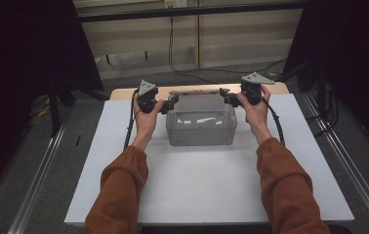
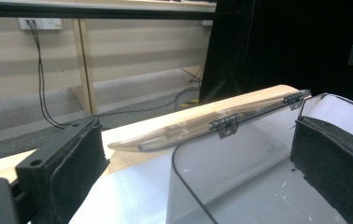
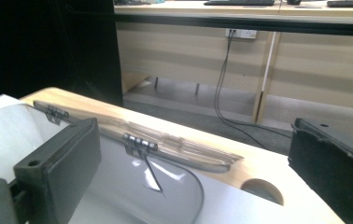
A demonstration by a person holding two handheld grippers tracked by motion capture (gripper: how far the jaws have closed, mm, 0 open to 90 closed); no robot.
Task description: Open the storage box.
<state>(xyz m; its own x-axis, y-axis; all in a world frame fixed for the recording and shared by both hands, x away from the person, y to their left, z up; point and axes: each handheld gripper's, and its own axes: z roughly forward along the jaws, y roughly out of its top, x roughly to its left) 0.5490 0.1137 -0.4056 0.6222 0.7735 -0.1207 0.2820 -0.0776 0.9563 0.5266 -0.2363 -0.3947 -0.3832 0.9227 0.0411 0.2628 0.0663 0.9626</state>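
Clear plastic box (image 1: 201, 127) sits pretty much in the middle of the white bench (image 1: 207, 185), toward the far side, with its hinged lid (image 1: 198, 102) flipped open and leaning back toward the wooden strip along the far edge. Left hand-held gripper (image 1: 172, 104) is up at the box's far left corner and the right hand-held gripper (image 1: 226, 98) is at the far right corner, both pointing inward at each other. Jaws on both are spread wide and not clamped on anything. From the left gripper view you can see the lid's curved corner (image 2: 221, 172) sitting in the gap between the two black jaws, not touched by either one, with the little black hinges (image 2: 223, 123) along the back edge. Same deal in the right gripper view: the lid's rounded corner (image 3: 165, 196) is between the jaws but free of them. Orange sleeves (image 1: 119, 190) come in from the near side, one forearm on each side of the box.
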